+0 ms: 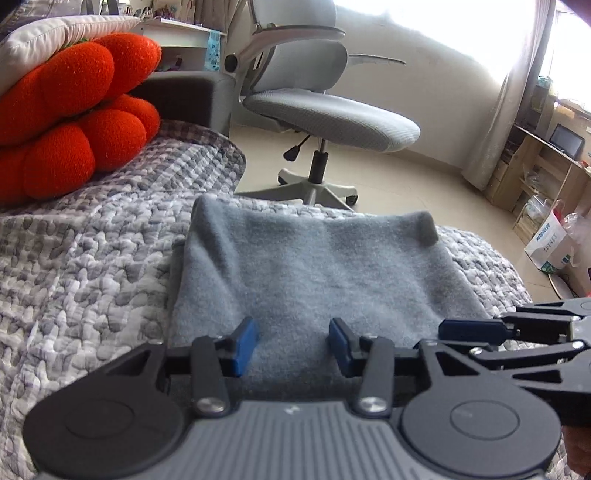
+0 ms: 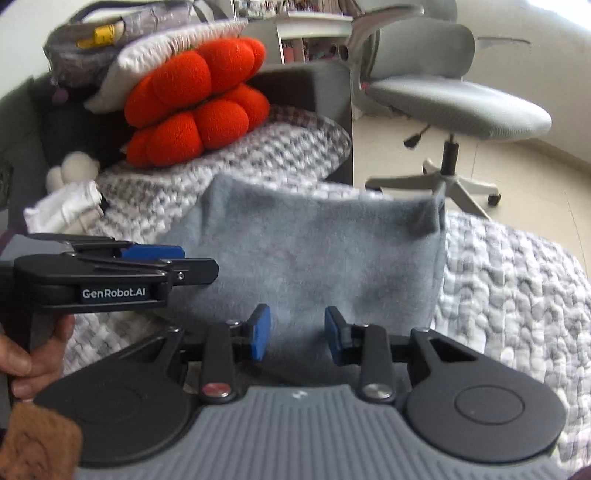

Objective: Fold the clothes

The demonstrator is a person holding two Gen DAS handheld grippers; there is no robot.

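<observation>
A folded grey-blue fleece garment (image 1: pixel 314 266) lies flat on the quilted bed cover (image 1: pixel 92 266); its far right corner curls up. My left gripper (image 1: pixel 293 345) is open just above the garment's near edge, holding nothing. My right gripper (image 2: pixel 297 336) is open too, over the same near edge of the garment (image 2: pixel 314 258). The right gripper also shows at the right edge of the left wrist view (image 1: pixel 480 328). The left gripper shows side-on at the left of the right wrist view (image 2: pixel 155 258).
Red tomato-shaped cushions (image 1: pixel 74 122) and a white pillow (image 1: pixel 55 33) sit at the bed's far left. White clothes (image 2: pixel 66 210) lie left of the garment. A grey office chair (image 1: pixel 325 122) stands on the floor beyond the bed. Shelves and boxes (image 1: pixel 546 206) line the right wall.
</observation>
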